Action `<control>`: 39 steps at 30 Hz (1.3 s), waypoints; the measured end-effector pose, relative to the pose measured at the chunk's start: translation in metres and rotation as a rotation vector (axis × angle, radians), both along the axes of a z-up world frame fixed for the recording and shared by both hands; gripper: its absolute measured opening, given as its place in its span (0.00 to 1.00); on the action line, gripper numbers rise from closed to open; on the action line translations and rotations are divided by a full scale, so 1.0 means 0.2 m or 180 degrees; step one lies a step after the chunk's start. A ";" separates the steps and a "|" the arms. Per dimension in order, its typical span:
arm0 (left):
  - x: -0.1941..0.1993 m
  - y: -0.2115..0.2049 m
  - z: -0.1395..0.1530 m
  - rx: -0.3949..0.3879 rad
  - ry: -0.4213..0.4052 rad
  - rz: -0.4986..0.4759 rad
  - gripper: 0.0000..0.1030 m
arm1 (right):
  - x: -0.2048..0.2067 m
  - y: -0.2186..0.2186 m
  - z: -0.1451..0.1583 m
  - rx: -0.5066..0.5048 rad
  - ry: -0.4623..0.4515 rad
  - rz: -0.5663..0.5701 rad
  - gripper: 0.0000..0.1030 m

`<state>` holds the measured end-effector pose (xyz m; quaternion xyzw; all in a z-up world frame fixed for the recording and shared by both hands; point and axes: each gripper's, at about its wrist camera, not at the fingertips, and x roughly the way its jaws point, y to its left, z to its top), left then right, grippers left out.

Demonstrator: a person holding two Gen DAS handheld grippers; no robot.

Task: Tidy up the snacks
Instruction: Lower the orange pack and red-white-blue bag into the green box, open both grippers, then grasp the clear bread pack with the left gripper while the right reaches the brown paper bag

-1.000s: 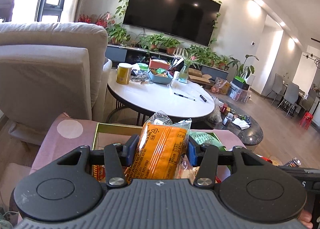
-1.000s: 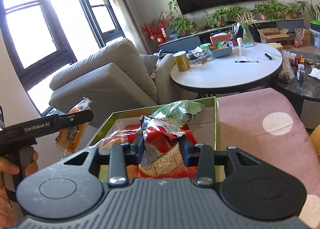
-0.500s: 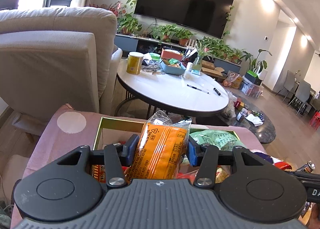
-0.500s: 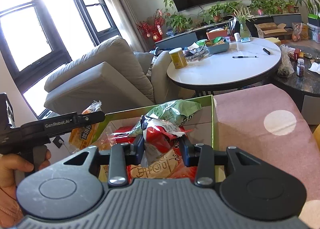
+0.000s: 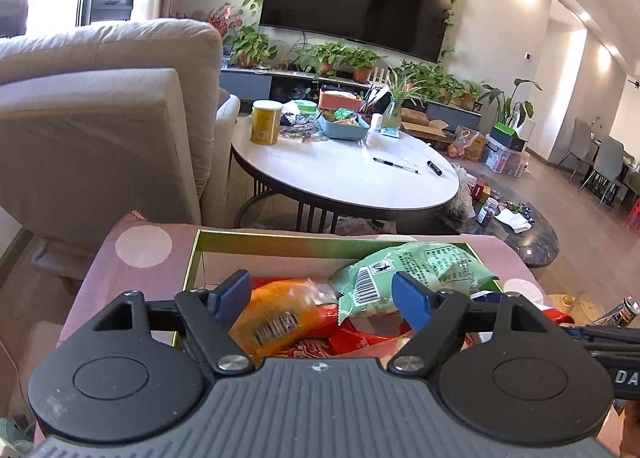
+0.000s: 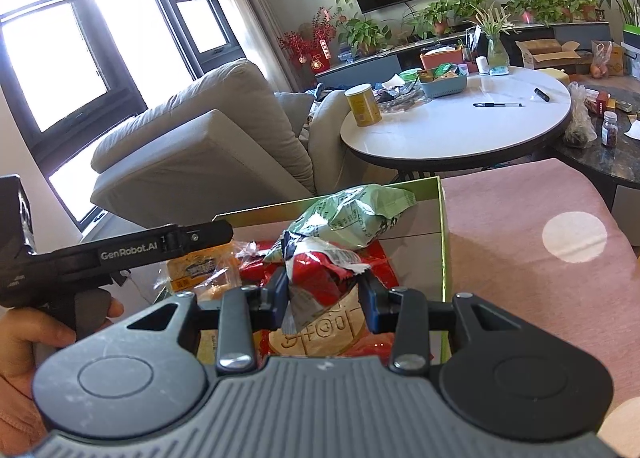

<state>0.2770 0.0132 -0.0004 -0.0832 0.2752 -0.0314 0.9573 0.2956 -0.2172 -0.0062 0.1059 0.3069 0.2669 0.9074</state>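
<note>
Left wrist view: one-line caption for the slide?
Open left claw above the green-rimmed box, with an orange snack bag and green snack bag lying inside.

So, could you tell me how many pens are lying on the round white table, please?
2: a slim black-and-white pen near the round white table's middle, and a short black marker just right of it. Others may be hidden.

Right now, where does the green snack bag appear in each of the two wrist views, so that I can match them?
Left wrist view: the green snack bag lies in the box, right of centre, just beyond the open left gripper.
Right wrist view: the green snack bag sits at centre, above the red packet that the right gripper pinches.
Shared landmark: the yellow can on the white round table.
</note>
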 end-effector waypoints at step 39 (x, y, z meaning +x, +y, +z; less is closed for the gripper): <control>-0.45 0.07 0.21 0.0208 -0.0205 0.0009 0.81 | -0.28 -0.05 0.08 -0.0004 -0.0203 0.0081 0.76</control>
